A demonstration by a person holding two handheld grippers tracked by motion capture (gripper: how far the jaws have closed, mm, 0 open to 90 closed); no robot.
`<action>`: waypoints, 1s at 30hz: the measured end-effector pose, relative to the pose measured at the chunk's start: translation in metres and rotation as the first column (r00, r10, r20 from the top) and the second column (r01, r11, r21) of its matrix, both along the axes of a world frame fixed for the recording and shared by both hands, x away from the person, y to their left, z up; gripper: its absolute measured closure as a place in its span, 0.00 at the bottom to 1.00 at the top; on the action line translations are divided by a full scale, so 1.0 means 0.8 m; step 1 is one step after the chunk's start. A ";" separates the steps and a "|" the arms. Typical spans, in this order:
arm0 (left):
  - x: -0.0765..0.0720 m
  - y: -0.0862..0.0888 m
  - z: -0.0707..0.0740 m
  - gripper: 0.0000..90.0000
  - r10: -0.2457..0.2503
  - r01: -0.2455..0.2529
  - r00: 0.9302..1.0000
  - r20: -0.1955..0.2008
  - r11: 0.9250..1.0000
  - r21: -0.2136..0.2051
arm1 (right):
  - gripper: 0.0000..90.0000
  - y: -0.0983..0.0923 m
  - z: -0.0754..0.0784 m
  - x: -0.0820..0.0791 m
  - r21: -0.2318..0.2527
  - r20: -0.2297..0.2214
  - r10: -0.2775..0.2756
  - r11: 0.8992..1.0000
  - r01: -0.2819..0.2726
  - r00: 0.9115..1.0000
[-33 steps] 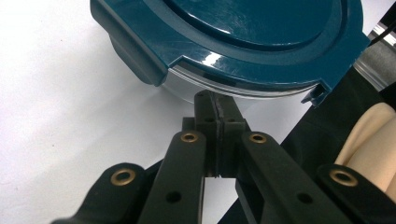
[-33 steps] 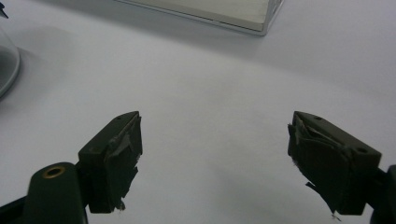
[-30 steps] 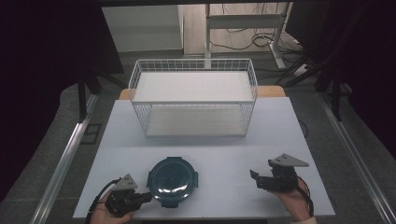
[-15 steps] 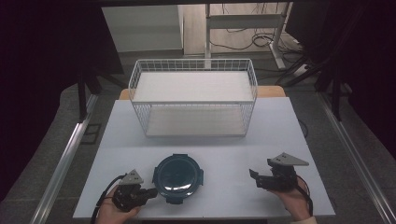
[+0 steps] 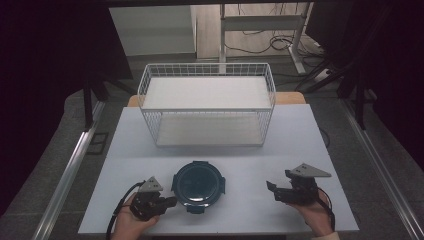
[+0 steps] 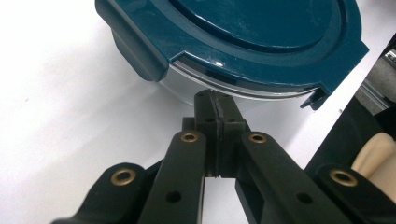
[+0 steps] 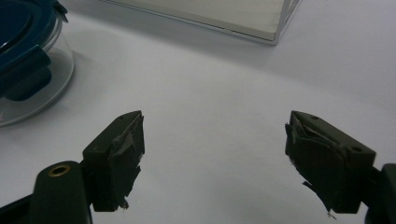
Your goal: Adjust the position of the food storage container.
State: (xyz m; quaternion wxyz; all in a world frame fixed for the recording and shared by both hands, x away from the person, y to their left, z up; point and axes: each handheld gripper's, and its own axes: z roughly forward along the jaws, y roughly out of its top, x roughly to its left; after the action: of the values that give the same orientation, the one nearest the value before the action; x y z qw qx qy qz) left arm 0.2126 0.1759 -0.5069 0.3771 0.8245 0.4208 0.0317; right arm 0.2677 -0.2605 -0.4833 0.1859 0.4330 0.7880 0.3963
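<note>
Round container (image 5: 198, 184) sits on the white tabletop (image 5: 250, 150), near edge, between the two hands, in front of the wire basket (image 5: 207, 107); clear body looks like glass, teal snap-lock lid (image 6: 261, 32) clipped on, so likely heavy for its size, rigid, breakable if dropped or knocked; glass wall probably slick, lid plastic smooth with little bite.

Left hand-held gripper (image 5: 170, 201): jaws fully closed, nothing between them, tips right at the container's wall below the lid rim, contact hard to confirm; looks more like a push than a grasp.

Right hand-held gripper (image 5: 272, 189): jaws apart and empty, have just been closing a little, resting well apart from the container.

Best hold, as a judgement: pinch a lid latch tab (image 6: 140, 58) or the lid rim, or squeeze across the body from both sides; keep it low and level.
</note>
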 end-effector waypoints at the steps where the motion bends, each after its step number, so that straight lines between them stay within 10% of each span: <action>1: 0.002 -0.003 0.000 1.00 -0.007 0.007 1.000 0.001 1.000 0.000 | 0.22 0.000 0.000 0.000 0.000 0.000 0.000 1.000 0.000 1.000; 30: 0.035 -0.049 0.005 1.00 -0.057 0.057 0.998 -0.003 0.998 0.015 | 0.22 -0.008 0.002 0.003 0.011 0.007 -0.026 1.000 0.026 1.000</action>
State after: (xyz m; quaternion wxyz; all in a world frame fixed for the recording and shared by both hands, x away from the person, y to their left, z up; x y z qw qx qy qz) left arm 0.2410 0.1371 -0.5031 0.3711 0.8390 0.3972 0.0227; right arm 0.2699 -0.2666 -0.4818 0.1914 0.4427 0.7796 0.3995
